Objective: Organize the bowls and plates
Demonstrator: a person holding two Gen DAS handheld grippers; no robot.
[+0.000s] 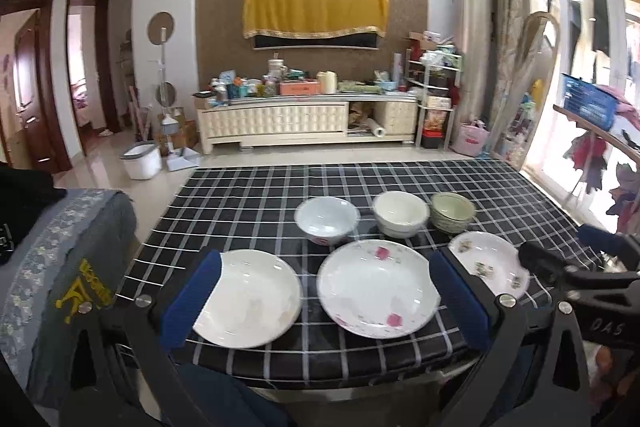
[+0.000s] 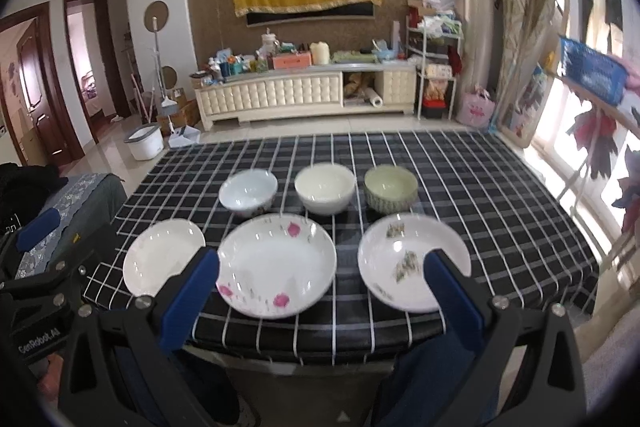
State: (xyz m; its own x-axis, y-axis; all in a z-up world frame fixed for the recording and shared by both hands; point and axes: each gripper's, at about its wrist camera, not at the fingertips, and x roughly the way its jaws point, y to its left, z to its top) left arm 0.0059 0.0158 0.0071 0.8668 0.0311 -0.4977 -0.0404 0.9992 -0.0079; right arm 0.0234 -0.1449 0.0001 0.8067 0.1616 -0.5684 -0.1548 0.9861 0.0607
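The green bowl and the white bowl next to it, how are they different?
The green bowl is pale green with a patterned outside; the white bowl is plain cream-white. The green bowl sits at the right end of the row, the white bowl in the middle. Both stand upright and look empty on the checked tablecloth.

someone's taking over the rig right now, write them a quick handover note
Left gripper: open, empty, held above the near table edge.
Right gripper: open, empty, held the same way.
On the checked table, back row from the left: white bowl, cream bowl, green bowl.
Front row: plain plate, pink-flower plate, green-print plate.
All six lie apart, nothing stacked.
Done: nothing visible yet.
Left: all of the sorting, probably plates into one stack and bowls into another.
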